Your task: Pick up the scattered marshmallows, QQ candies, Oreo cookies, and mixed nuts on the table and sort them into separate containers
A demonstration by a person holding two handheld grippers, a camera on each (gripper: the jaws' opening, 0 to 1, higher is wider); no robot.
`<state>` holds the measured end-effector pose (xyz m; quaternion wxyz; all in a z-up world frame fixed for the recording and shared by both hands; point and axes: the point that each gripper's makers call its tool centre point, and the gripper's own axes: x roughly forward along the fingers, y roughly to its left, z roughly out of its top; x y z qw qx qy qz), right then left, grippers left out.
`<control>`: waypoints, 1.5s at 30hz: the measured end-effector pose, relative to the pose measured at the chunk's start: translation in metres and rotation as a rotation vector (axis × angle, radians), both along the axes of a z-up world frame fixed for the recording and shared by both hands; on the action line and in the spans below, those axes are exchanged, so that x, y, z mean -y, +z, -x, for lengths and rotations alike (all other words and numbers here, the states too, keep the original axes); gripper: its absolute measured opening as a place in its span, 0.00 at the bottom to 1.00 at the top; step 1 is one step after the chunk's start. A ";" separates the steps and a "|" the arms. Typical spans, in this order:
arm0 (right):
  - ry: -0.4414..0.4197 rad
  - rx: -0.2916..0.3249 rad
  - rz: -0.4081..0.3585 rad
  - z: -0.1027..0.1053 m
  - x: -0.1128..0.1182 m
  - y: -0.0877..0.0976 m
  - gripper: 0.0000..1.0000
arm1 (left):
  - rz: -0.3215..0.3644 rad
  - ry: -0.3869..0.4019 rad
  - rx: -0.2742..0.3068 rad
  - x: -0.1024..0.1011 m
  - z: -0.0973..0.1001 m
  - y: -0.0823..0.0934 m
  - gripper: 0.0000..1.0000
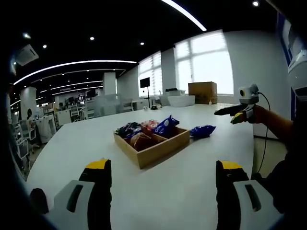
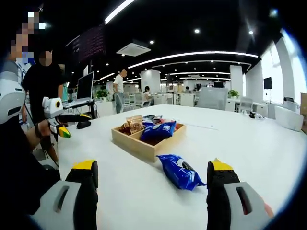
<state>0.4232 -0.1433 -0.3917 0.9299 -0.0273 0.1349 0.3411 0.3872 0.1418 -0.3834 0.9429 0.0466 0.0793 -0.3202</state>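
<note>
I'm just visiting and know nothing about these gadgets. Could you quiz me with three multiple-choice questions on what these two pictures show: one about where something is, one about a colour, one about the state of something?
1. Where is the loose blue snack packet?
A. On the white table beside the tray
B. Inside the tray
C. Held in a gripper

2. What colour are the tips of the right gripper?
A. Red
B. Yellow
C. Green

3. How is the left gripper?
A. Shut on a packet
B. Shut on nothing
C. Open, holding nothing

Answers:
1 A: it lies on the white table, just outside the compartmented wooden tray.
2 B: both jaws end in yellow caps.
3 C: its jaws stand wide apart with bare table between.
</note>
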 end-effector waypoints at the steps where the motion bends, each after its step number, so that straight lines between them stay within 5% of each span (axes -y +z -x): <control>1: -0.007 -0.006 0.001 -0.003 0.001 -0.002 0.89 | 0.000 -0.001 0.001 0.000 0.000 0.000 0.93; 20: -0.056 -0.102 0.069 -0.052 0.013 -0.047 0.80 | -0.002 0.001 0.000 -0.001 -0.001 0.000 0.93; 45: -0.055 -0.176 0.071 -0.078 0.011 -0.075 0.32 | -0.003 0.008 -0.011 -0.005 -0.002 -0.003 0.93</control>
